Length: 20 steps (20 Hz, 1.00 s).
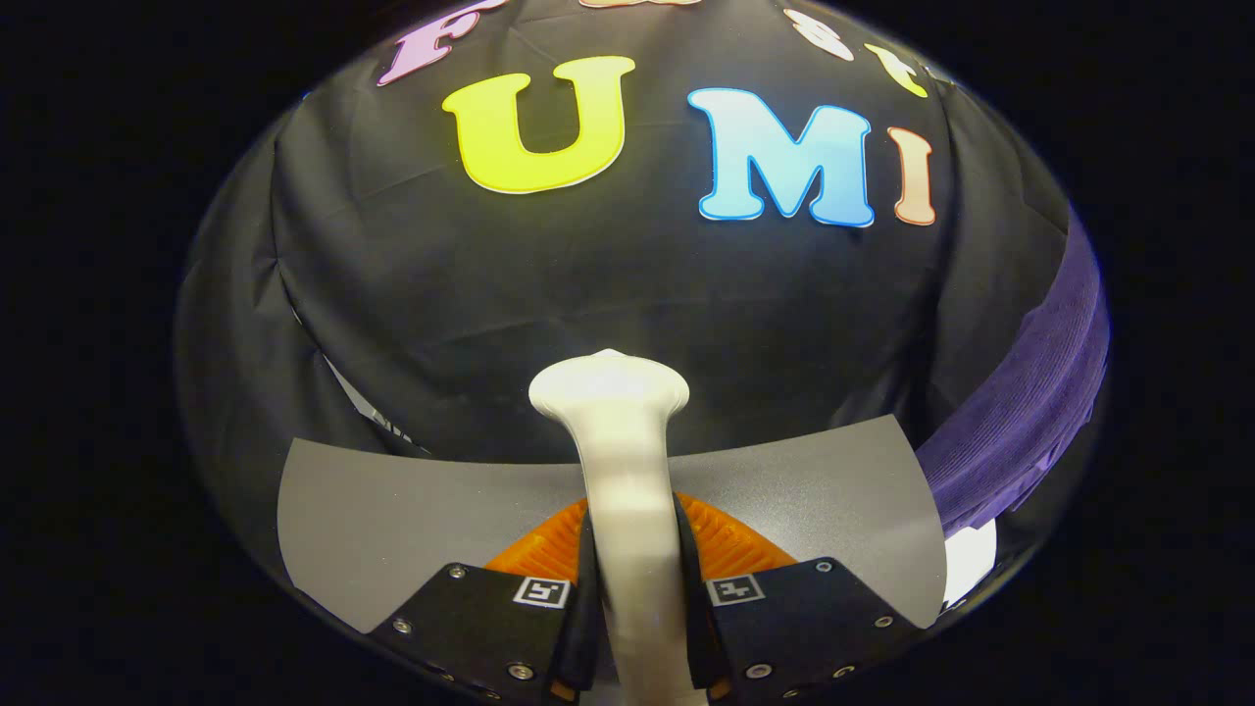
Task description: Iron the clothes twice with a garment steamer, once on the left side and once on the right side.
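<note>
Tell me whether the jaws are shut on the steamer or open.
Shut on it: the gripper has both jaws pressed against the sides of the white garment steamer, whose handle runs up between them above the grey table.

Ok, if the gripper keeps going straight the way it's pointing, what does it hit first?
Probably the black cloth wall. The gripper is shut on the white steamer, whose head leads beyond the fingers. The purple garment lies off to the right. Depth is unclear.

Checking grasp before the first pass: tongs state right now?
Tongs: closed on the white garment steamer, both fingers pressing its handle, head pointing ahead over the grey mat.
</note>
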Tool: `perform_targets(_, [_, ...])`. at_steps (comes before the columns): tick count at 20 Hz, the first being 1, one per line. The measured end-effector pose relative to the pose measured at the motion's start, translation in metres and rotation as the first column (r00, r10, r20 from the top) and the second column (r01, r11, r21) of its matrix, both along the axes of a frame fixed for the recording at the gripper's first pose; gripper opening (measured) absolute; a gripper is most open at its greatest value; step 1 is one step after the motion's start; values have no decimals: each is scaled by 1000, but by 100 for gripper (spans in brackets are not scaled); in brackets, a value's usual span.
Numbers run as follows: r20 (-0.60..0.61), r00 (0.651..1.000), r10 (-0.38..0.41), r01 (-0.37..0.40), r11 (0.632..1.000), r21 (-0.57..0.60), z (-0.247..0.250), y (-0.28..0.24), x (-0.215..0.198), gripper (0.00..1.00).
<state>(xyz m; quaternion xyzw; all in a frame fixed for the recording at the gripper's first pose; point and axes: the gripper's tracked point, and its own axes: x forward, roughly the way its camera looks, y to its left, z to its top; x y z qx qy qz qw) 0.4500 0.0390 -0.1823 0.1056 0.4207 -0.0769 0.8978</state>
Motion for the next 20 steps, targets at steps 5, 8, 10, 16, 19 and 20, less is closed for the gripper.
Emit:
perform_targets(5, [85, 996, 13, -10, 999, -36, 23, -12, -17, 36])
perform_targets(8, [199, 980, -7, 2, 1000, 24, 57, -18, -30, 36])
perform_targets(10, [280, 960, 29, -38, 999, 30, 80, -21, -52, 36])
perform_targets(16, [497, 867, 41, -40, 999, -12, 141, -69, -150, 36])
perform_targets(19, [487, 868, 95, -63, 995, -81, 146, -91, -195, 36])
perform_targets(20, [482, 868, 119, -78, 991, -104, 148, -95, -205, 36])
